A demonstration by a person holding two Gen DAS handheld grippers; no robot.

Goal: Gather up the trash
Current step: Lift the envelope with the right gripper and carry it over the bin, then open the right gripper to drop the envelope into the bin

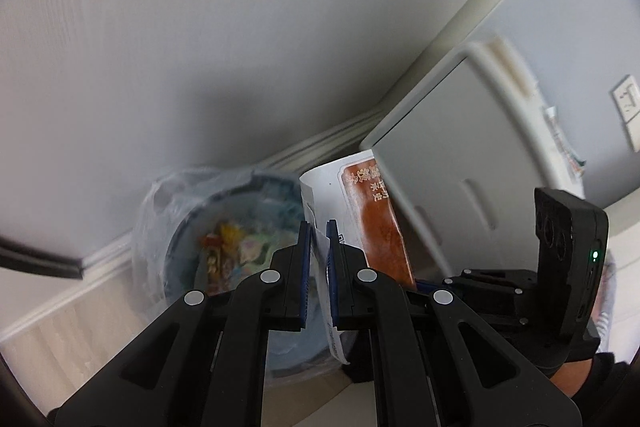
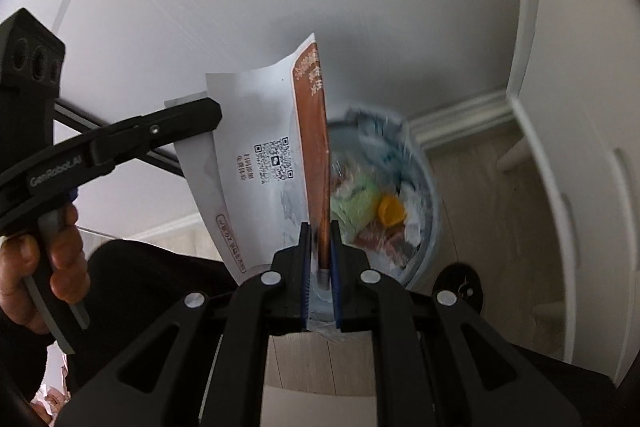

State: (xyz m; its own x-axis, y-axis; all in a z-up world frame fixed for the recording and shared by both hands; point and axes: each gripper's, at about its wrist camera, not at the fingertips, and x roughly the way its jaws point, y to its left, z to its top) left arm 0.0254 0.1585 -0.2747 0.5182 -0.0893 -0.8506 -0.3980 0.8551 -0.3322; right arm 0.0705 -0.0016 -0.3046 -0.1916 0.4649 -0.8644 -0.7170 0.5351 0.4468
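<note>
Left hand-held gripper [image 1: 318, 239] clamped on the white edge of a printed wrapper [image 1: 360, 211], right hand-held gripper [image 2: 320, 247] pinching its brown strip. Wrapper dangling centre frame, right above the lined trash bin [image 2: 420, 163], already stuffed with scraps. Just the drop left, probably. White cabinet door [image 1: 448, 131] crowding upper right; blurry though.

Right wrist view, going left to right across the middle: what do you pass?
Hand on the grip → left gripper → white printed paper package → its brown edge → lined trash bin → white door.
</note>
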